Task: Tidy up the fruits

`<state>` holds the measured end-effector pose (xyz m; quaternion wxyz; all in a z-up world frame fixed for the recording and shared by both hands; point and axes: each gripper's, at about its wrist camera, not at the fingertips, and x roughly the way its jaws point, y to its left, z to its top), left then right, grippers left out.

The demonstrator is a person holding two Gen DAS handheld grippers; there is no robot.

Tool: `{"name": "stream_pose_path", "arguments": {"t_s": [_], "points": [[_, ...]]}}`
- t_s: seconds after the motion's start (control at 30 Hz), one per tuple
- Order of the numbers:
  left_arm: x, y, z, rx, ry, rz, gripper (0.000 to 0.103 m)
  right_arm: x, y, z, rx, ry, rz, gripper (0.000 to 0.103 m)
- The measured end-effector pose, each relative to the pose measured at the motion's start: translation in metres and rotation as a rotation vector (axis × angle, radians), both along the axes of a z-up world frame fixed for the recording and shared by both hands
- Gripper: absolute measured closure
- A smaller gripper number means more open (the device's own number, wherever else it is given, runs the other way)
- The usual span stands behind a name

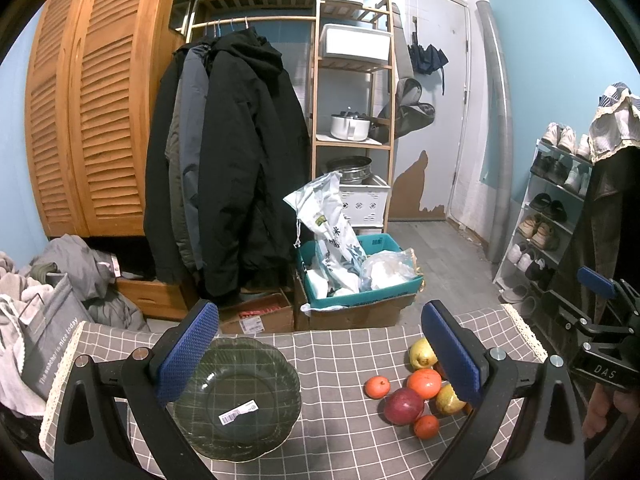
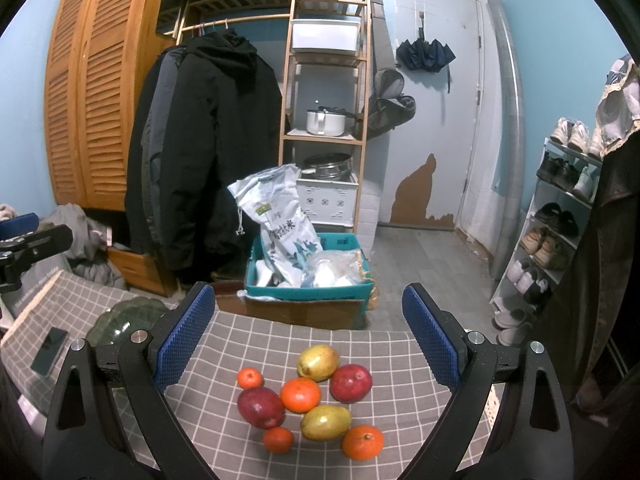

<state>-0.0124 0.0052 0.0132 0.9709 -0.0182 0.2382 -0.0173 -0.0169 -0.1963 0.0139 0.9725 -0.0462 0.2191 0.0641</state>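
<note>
Both blue-padded grippers, left and right, are hovering spread wide, empty; green glass plate and piled fruits are sitting apart on grey checked tablecloth.

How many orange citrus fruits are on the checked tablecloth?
4, all seen from the right wrist: small orange at the cluster's far left, large orange in the middle, near-left orange and near-right orange at the front. None appears hidden.

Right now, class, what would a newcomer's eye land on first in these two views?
Probably the bright fruit cluster on the grey checked tablecloth, lying between the open fingers of the right tool. Next, the dark green glass plate left of the fruit, under the open left tool, and the black coats hanging behind.
</note>
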Motion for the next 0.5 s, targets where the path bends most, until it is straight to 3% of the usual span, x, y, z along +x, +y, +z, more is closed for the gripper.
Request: {"name": "stream_pose_path", "arguments": {"t_s": [0.5], "points": [[-0.0060,-0.0091,-0.0054,0.003,0.021,-0.003,0.001,0.0026,0.0006,-0.0073,-0.002,0.009,-0.004,0.010]]}}
